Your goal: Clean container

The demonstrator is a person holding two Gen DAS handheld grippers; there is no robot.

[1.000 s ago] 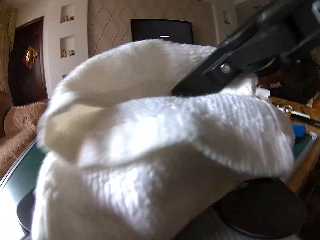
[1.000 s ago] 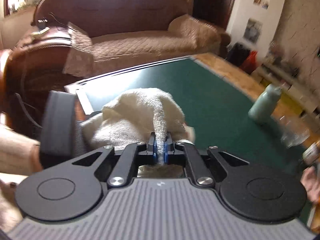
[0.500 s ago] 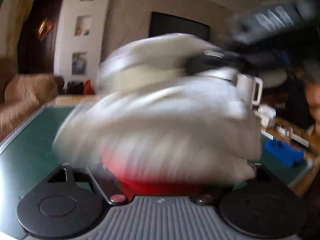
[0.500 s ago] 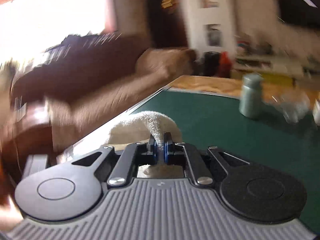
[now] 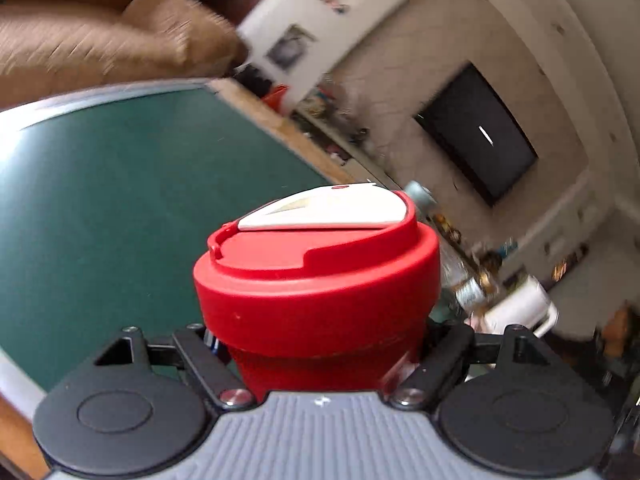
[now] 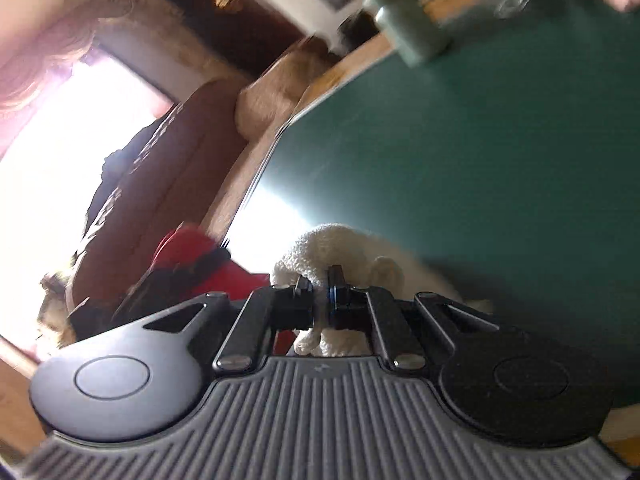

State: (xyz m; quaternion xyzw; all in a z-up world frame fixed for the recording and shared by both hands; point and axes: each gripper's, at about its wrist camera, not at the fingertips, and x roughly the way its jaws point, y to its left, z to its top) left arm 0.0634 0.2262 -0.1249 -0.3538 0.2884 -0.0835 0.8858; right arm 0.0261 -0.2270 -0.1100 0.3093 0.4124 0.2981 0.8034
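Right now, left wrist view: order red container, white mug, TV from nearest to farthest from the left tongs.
1. Red container: clamped in the left tongs, centre of the view.
2. White mug: lower right, beyond the container at the table's far side.
3. TV: upper right, on the far wall.

the cup (image 5: 320, 300) sits between the left gripper's (image 5: 320, 344) fingers, above the table (image 5: 120, 208). the cloth (image 6: 340, 248) is pinched in the right gripper (image 6: 320, 280), with the cup to its left. a bottle (image 6: 408, 28) stands at the table's far edge.
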